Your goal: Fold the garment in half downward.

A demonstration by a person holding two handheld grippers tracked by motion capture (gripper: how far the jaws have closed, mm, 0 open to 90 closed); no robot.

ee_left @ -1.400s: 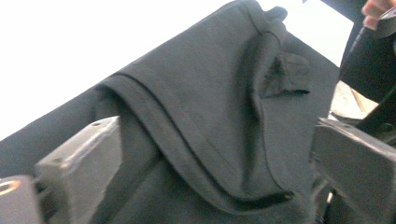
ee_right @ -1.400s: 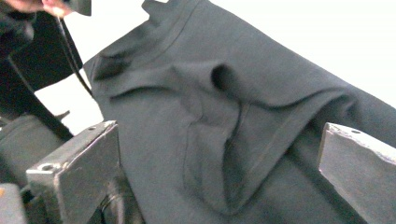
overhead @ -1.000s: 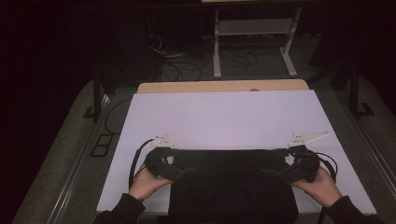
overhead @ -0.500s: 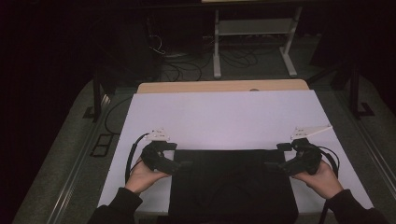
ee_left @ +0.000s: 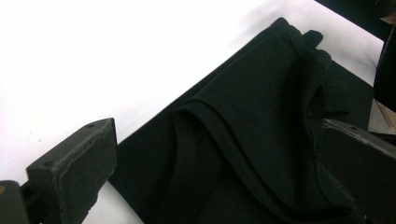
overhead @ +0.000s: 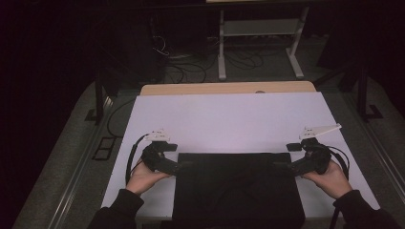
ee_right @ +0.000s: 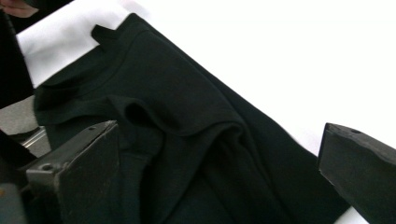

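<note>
A black garment (overhead: 237, 188), folded into a rough rectangle, is seen lying on the near half of a white table cover (overhead: 229, 119), with its near edge reaching the table's front edge between the person's two forearms. In the high view the left gripper (overhead: 177, 167) is held at the garment's far left corner and the right gripper (overhead: 282, 167) at its far right corner, each pointing inward along the far edge of the cloth. The left hand (overhead: 142, 175) and the right hand (overhead: 329, 177) are seen gripping the tools from behind, in dark sleeves, and a cable loops from each tool across the cover. In the left gripper view the jaws of the left gripper (ee_left: 215, 177) are spread wide, one standing over the white cover at the cloth's edge and the other over the garment (ee_left: 252, 140); a folded layer with a ribbed hem lies between them, not pinched. In the right gripper view the right gripper (ee_right: 219, 172) is likewise held wide apart, with rumpled folds of the garment (ee_right: 177, 130) and a curved ribbed band between the jaws, and one jaw stands over the white cover past the cloth's edge. Whether the jaw tips touch the fabric cannot be told with certainty, since black lies on black in dim light. Beyond the white cover a strip of bare wooden tabletop (overhead: 224, 88) is visible, and beyond that a dark floor with cables and a white stand (overhead: 258, 43).
</note>
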